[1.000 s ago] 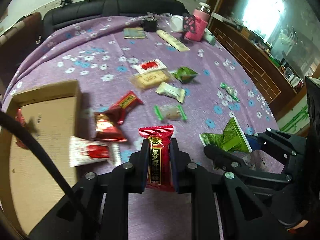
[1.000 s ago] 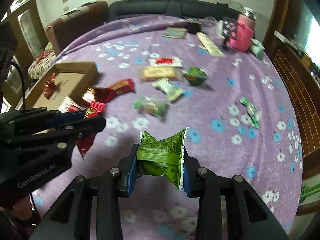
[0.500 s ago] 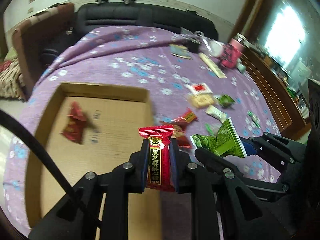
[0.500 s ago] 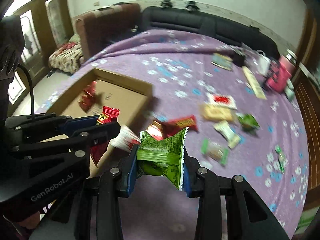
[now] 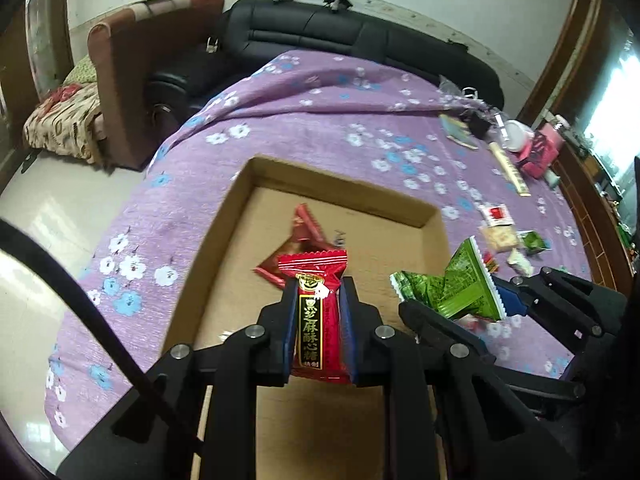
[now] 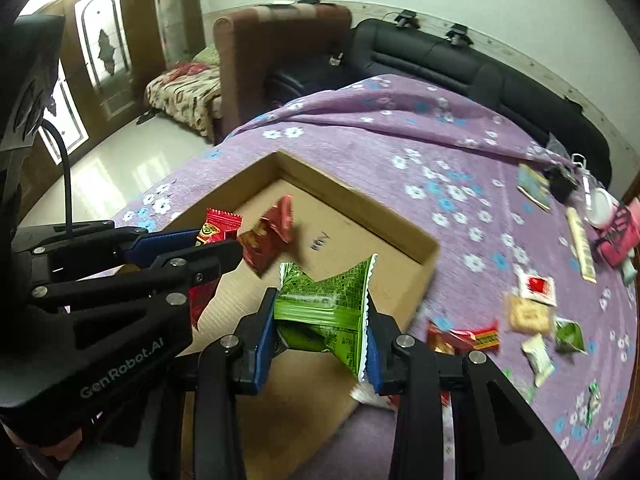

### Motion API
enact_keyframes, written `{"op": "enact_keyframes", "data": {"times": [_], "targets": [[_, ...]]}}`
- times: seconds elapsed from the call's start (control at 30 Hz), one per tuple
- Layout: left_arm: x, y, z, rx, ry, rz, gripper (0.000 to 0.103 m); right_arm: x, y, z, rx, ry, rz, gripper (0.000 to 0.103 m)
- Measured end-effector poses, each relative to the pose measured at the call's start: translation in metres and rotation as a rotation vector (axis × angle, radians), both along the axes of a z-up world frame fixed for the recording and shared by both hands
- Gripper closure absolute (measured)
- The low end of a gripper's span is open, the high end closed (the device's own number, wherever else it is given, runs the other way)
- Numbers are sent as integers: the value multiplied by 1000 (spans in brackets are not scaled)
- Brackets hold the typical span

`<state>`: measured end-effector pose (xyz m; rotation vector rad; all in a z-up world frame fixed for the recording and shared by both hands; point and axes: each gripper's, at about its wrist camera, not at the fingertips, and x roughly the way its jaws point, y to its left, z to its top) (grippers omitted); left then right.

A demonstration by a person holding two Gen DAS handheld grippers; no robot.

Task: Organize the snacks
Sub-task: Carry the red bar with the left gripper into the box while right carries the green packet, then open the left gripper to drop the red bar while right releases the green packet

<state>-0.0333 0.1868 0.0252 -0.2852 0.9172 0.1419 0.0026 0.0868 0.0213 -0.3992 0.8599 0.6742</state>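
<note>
Step in hand (judged): drop both held snacks into box [image 5: 240, 216], which sits near the left edge of the bed w/ the purple floral cover [image 5: 320, 120].

Left gripper [image 5: 319, 320]: fingers nearly together, pinching red candy [image 5: 316, 320] upright by its middle; top crimp sticks up above the tips. Sits over the box floor, just this side of a red wrapper [image 5: 304, 236] already lying inside.

Right gripper [image 6: 320, 320]: fingers set a bit wider, pinching green packet [image 6: 328, 300] across its body; packet bunched, ends flaring. Over the box's right part, near its right wall [image 6: 424, 276].

To do it well (judgement):
- Bring right gripper further in from the wall before letting go; the flared green packet could catch the rim & tip out.
- Lower both toward the floor, then open. Light wrappers flutter or bounce if dropped from high.
- Release clear of the red wrapper so nothing stacks.
- Keep the two grippers apart; they sit close side by side.

Loose snacks [image 6: 532, 312] remain toward the bed's right side; task not far along.
</note>
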Motion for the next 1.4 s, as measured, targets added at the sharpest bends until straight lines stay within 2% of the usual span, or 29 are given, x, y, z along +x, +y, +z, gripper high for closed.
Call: {"op": "enact_keyframes", "data": {"times": [0.33,0.7,0.73,0.83,0.93,1.13,1.27,1.4], "targets": [[14,17,-27,-26,93,25,81,14,17,-24,-60,51,-15,66],[18,16,-33,-39,130,21,78,20,18,-33,-93,78,-45,64],[19,16,-33,-39,133,24,74,20,18,-33,-93,78,-45,64],[19,18,-32,-46,147,44,54,20,17,-33,-96,81,-51,64],[17,17,-30,-43,141,44,51,20,16,-32,-98,83,-60,63],[16,15,-27,-29,147,50,37,20,14,-31,-101,83,-63,63],[14,16,-27,-28,153,63,33,18,13,-29,-109,79,-64,62],[11,16,-25,-32,149,71,31,14,11,-24,-119,68,-54,53]]}}
